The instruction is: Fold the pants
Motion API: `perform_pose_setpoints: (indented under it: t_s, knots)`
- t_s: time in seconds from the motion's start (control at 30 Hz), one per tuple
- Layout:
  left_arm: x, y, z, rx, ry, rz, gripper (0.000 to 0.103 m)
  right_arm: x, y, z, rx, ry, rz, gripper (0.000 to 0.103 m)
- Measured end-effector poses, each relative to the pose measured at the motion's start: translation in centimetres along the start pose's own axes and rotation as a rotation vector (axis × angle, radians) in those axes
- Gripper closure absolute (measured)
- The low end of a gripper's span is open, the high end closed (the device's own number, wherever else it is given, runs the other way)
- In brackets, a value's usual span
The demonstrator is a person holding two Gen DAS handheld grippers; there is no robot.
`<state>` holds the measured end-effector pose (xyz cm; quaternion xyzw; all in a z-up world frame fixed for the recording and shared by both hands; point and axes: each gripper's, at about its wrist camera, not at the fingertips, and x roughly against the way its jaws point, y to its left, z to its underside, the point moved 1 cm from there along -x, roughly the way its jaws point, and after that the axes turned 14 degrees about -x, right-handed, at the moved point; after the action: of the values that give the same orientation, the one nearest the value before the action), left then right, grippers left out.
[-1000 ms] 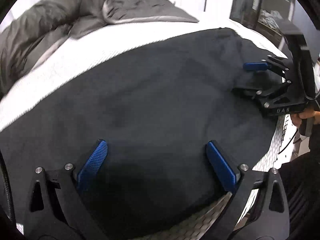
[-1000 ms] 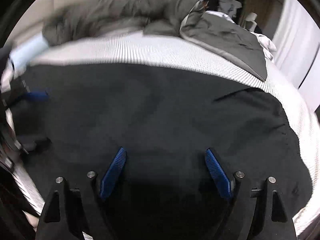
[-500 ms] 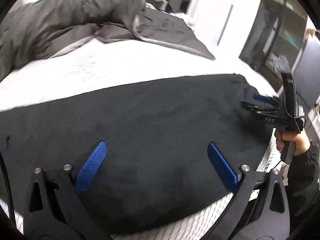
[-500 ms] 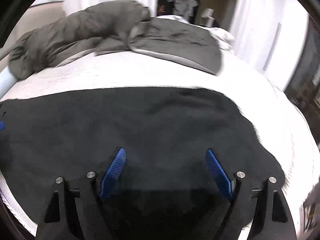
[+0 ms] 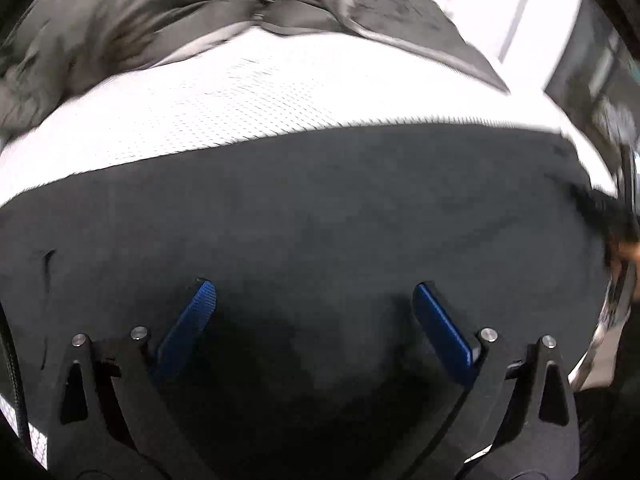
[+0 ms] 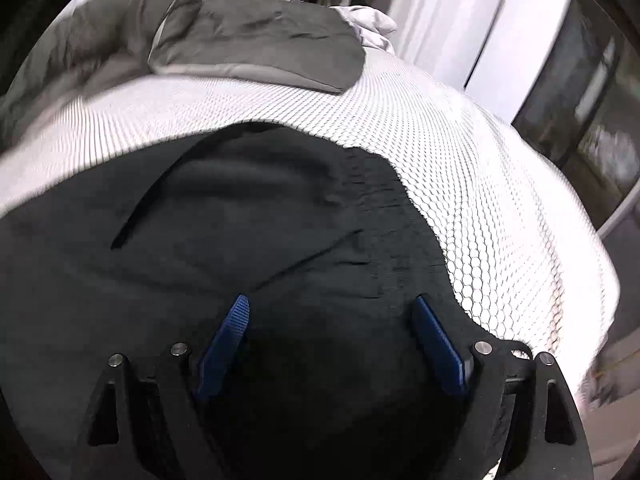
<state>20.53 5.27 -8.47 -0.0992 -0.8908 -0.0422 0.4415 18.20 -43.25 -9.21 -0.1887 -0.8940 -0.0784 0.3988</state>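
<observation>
Dark pants (image 5: 320,216) lie spread flat across a white mesh-covered bed (image 5: 240,92). In the right wrist view I see their waistband end (image 6: 384,216) with a pocket slit. My left gripper (image 5: 316,312) hangs open and empty just above the fabric, blue pads apart. My right gripper (image 6: 332,328) is open and empty over the waistband end. The right gripper shows only as a dark blur at the right edge of the left wrist view (image 5: 616,216).
A rumpled grey duvet (image 6: 256,40) is heaped at the far side of the bed (image 6: 500,220), also in the left wrist view (image 5: 160,20). White wall and dark shelving (image 6: 592,92) stand at the right. The bed's near edge lies by the grippers.
Both grippers swung sideways along the pants. The right one moved from mid-fabric to the waistband end. The left view shifted left, so the right gripper slid to the frame edge. Both stayed open.
</observation>
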Motion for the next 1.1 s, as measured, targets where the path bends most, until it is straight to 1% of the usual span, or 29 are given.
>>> perform_pose_setpoints:
  t_s: [0.03,0.07,0.1,0.13,0.17,0.2,0.23,0.27,0.3,0.37,0.4,0.43,0.5,0.53,0.57,0.63,0.67,0.7,0.73,0.77,0.83,0.87,0.9,0.93,0.97,1.03,1.07,1.1]
  knots:
    - [0.8,0.5,-0.3,0.019,-0.024,0.015,0.006,0.7,0.2,-0.2,0.007,-0.022,0.014,0.018]
    - [1.8,0.6,-0.6,0.028,-0.065,0.032,0.006,1.9,1.2,-0.3,0.028,-0.048,0.016,0.018]
    - [2.8,0.4,-1.4,0.028,-0.117,0.049,0.005,2.4,1.8,-0.8,0.043,-0.069,-0.010,0.018]
    - [3.4,0.2,-2.3,0.020,-0.166,0.058,0.001,3.6,2.8,-0.9,0.054,-0.091,-0.051,0.018]
    - [3.4,0.1,-3.1,0.008,-0.185,0.049,0.001,4.7,4.0,-1.0,0.061,-0.105,-0.106,0.018]
    - [2.8,-0.2,-4.2,-0.008,-0.184,0.038,0.001,5.2,5.5,-1.1,0.075,-0.100,-0.174,0.016]
    - [1.8,-0.4,-5.1,-0.031,-0.174,0.033,0.001,5.3,7.7,-1.1,0.107,-0.072,-0.241,0.016]
    - [0.5,-0.8,-6.1,-0.053,-0.159,0.035,0.001,5.1,9.6,-1.0,0.147,-0.046,-0.275,0.016]
    - [-1.1,-1.2,-6.9,-0.074,-0.131,0.039,0.001,4.6,12.4,-0.7,0.214,-0.018,-0.309,0.016]
    - [-3.6,-1.9,-7.8,-0.102,-0.087,0.062,0.002,3.5,16.3,0.1,0.309,0.031,-0.364,0.016]
    - [-4.8,-2.1,-7.9,-0.121,-0.045,0.074,0.003,2.0,18.3,0.4,0.345,0.082,-0.398,0.017]
    - [-6.0,-1.9,-7.8,-0.130,-0.001,0.074,0.003,0.7,19.5,1.1,0.372,0.132,-0.414,0.018]
    - [-7.7,-0.9,-7.5,-0.114,0.046,0.041,0.003,-0.8,19.1,1.4,0.386,0.137,-0.396,0.018]
    - [-8.0,-0.5,-7.6,-0.097,0.050,0.035,0.004,-1.1,18.2,0.8,0.366,0.121,-0.373,0.018]
    - [-8.3,0.1,-7.6,-0.066,0.042,0.050,0.004,-1.5,16.9,-0.1,0.347,0.090,-0.295,0.018]
    - [-8.2,0.6,-7.4,-0.040,0.024,0.073,0.004,-3.3,13.1,-2.8,0.283,-0.027,-0.016,0.017]
    - [-8.2,0.4,-7.5,-0.037,0.021,0.073,0.004,-4.5,10.7,-3.7,0.228,-0.051,0.088,0.017]
    - [-8.1,0.3,-7.5,-0.039,0.020,0.064,0.004,-5.9,7.9,-4.4,0.134,-0.029,0.105,0.018]
    - [-7.8,0.0,-7.5,-0.042,0.016,0.044,0.004,-6.4,6.4,-4.6,0.065,0.008,0.032,0.018]
    - [-7.4,-0.4,-7.6,-0.043,0.000,0.043,0.004,-6.2,5.6,-4.8,0.019,0.011,-0.022,0.019]
    - [-6.0,-1.3,-8.4,-0.065,-0.054,0.094,0.004,-4.0,6.2,-4.9,0.053,-0.053,0.003,0.019]
    - [-5.4,-2.1,-8.6,-0.100,-0.074,0.117,0.004,-2.9,7.9,-5.1,0.088,-0.088,0.006,0.018]
    - [-5.0,-3.0,-8.6,-0.145,-0.083,0.117,0.004,-1.4,9.2,-4.9,0.117,-0.118,-0.031,0.015]
    - [-5.0,-4.0,-8.8,-0.193,-0.080,0.092,0.004,-0.1,10.2,-4.4,0.142,-0.127,-0.095,0.014]
    - [-5.5,-4.5,-9.0,-0.219,-0.058,0.067,0.004,0.7,10.8,-4.1,0.161,-0.117,-0.150,0.013]
    - [-7.9,-4.1,-9.2,-0.215,0.037,0.033,0.005,1.6,13.4,-1.9,0.224,-0.056,-0.287,0.013]
    - [-8.9,-3.2,-9.1,-0.191,0.079,0.018,0.005,0.9,14.6,-1.3,0.250,-0.036,-0.308,0.013]
    - [-9.6,-1.8,-8.7,-0.148,0.097,0.005,0.005,0.5,15.6,-0.1,0.295,-0.014,-0.303,0.013]
